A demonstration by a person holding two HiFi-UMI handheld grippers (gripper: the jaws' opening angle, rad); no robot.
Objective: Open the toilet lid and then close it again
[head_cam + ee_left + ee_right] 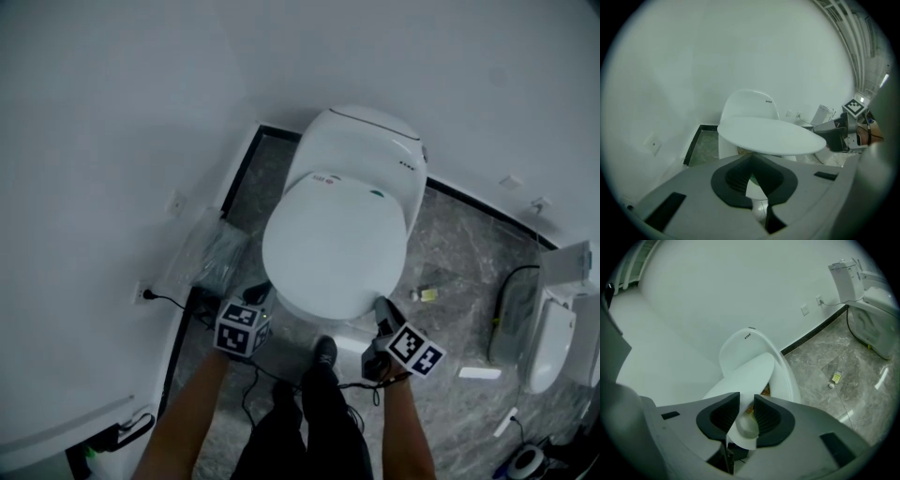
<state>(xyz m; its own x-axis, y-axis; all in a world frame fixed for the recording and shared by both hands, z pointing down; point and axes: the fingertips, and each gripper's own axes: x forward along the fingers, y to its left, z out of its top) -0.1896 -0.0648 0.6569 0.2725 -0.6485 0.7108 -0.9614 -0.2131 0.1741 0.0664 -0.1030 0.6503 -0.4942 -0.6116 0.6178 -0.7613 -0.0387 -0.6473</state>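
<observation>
Toilet lid (335, 239), white and oval, lifted slightly at its near edge, a gap showing beneath it over the seat; hinged end far, against the rounded back of the toilet (370, 141). White wall (112, 112) behind and to the left, grey marbled floor (469, 253) around and to the right. Second white fixture (548, 342) at the far right edge, well apart from the toilet. Crumpled clear plastic bag (208, 251) on the floor just left of the bowl. Person's legs and a dark shoe (324, 351) near, between the two tools. Left gripper (752, 155) at the lid's near-left rim, jaws together with nothing between the pads, tips right under the rim; contact not clear. Right gripper (746, 395) at the near-right rim, jaws clamped on the lid's edge, thin white rim running between the ribbed pads. Wall socket (143, 294) with a black cable, low on the left. Small yellowish bottle (427, 294) lying on the floor right of the bowl.
</observation>
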